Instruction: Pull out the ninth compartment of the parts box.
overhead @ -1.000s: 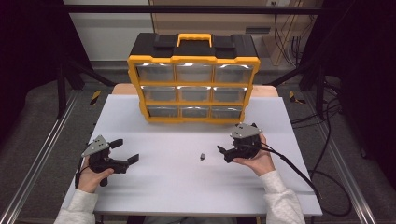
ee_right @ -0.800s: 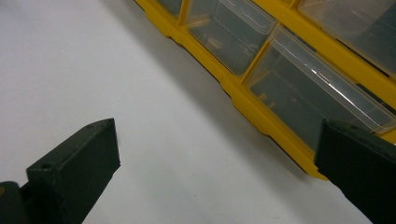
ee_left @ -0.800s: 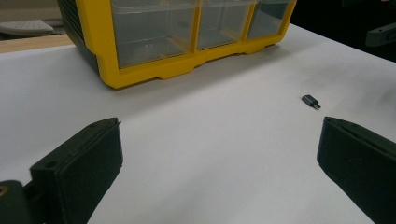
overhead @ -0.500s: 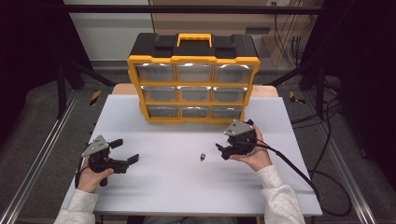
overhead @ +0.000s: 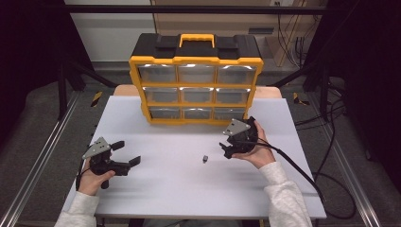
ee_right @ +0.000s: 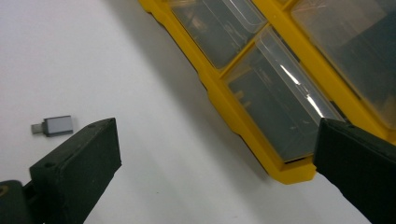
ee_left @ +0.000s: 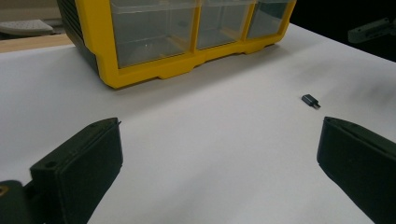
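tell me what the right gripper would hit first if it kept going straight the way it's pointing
Probably the yellow drawer organizer: the open right gripper looks at its bottom row of clear drawers across bare white table. The small grey adapter lies off to the side, outside the jaws.

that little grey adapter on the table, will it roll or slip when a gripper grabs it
The grey adapter looks flat-sided, so it probably won't roll. Being tiny and seemingly light on the smooth white table, it may skid if nudged. The right gripper, jaws open, is wide against it, so a pinch could squirt it sideways.
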`<action>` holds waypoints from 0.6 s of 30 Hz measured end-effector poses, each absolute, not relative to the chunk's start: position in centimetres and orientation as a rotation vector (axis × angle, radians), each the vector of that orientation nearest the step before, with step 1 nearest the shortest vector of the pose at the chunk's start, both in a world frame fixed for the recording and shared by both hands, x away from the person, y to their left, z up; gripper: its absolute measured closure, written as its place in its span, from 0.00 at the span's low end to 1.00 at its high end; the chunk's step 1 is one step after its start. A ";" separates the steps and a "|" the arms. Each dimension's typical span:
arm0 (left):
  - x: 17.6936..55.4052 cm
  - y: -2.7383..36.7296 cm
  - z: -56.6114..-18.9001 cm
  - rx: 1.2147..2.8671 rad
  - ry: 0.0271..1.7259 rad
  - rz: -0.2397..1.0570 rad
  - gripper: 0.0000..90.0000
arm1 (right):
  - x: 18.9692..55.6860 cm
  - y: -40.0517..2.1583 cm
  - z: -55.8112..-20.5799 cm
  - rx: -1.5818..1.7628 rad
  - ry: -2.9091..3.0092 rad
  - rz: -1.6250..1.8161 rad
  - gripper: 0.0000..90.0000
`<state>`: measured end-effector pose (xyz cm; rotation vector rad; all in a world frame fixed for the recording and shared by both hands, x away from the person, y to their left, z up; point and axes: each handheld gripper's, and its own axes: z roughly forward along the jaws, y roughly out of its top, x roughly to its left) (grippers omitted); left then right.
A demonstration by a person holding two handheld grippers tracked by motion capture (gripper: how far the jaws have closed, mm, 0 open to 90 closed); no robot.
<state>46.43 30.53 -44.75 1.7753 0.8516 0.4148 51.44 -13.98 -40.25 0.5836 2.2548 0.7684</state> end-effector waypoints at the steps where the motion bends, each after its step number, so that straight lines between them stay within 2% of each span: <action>1: 46.4 30.5 -44.8 1.776 0.852 0.415 0.00 | 51.5 -13.9 -40.2 0.573 2.254 0.749 0.02; 18: 46.4 30.5 -44.8 1.776 0.853 0.415 0.00 | 52.5 -12.8 -39.6 0.463 2.264 0.603 0.03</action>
